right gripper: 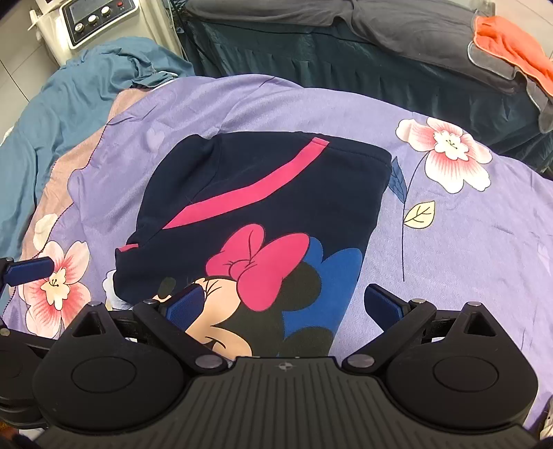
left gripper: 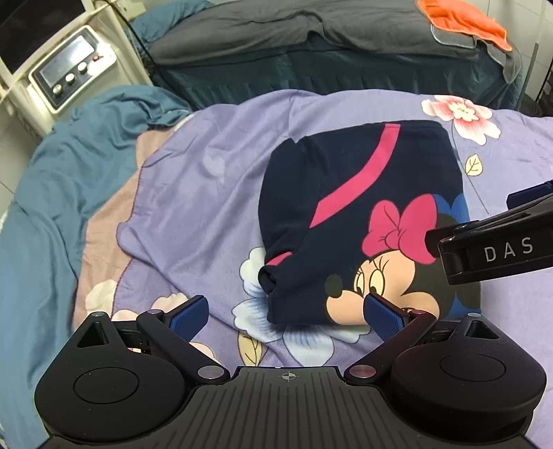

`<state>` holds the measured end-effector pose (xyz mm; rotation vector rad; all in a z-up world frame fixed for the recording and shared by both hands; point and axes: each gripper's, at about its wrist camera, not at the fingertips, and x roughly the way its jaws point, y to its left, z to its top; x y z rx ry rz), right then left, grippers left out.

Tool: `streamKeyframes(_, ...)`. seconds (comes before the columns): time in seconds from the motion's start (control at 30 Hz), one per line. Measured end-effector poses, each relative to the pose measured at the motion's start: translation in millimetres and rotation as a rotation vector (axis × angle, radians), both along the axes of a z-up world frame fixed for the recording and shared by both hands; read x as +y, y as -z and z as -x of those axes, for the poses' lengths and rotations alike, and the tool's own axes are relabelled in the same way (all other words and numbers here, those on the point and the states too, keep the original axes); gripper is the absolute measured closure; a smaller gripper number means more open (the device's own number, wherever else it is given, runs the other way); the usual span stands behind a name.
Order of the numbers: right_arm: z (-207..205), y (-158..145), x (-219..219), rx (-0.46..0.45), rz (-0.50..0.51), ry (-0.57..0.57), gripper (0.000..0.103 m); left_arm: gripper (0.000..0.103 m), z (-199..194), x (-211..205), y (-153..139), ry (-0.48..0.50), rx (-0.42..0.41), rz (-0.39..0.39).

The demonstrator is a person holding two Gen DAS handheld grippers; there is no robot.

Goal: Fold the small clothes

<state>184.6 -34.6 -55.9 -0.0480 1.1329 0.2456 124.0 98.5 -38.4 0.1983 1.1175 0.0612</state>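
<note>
A small navy top (left gripper: 349,207) with a pink stripe and a cartoon mouse print lies folded into a compact bundle on the purple flowered bedsheet (left gripper: 193,193). It also shows in the right wrist view (right gripper: 262,214). My left gripper (left gripper: 288,314) is open and empty, just above the bundle's near left corner. My right gripper (right gripper: 287,307) is open and empty, over the bundle's near edge. The right gripper also shows in the left wrist view (left gripper: 490,248), at the bundle's right side.
A teal blanket (left gripper: 58,193) is bunched at the left. A white machine with knobs (left gripper: 69,69) stands at the far left. A second bed with grey bedding (left gripper: 311,38) and an orange cloth (left gripper: 463,20) lies behind.
</note>
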Motion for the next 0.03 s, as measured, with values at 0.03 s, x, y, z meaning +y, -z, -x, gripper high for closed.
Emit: streamKeyframes(0.03,0.2,-0.5,-0.1,-0.002,0.0,0.0,0.004,0.0,-0.2,-0.2,-0.4,0.003,0.004,0.002)
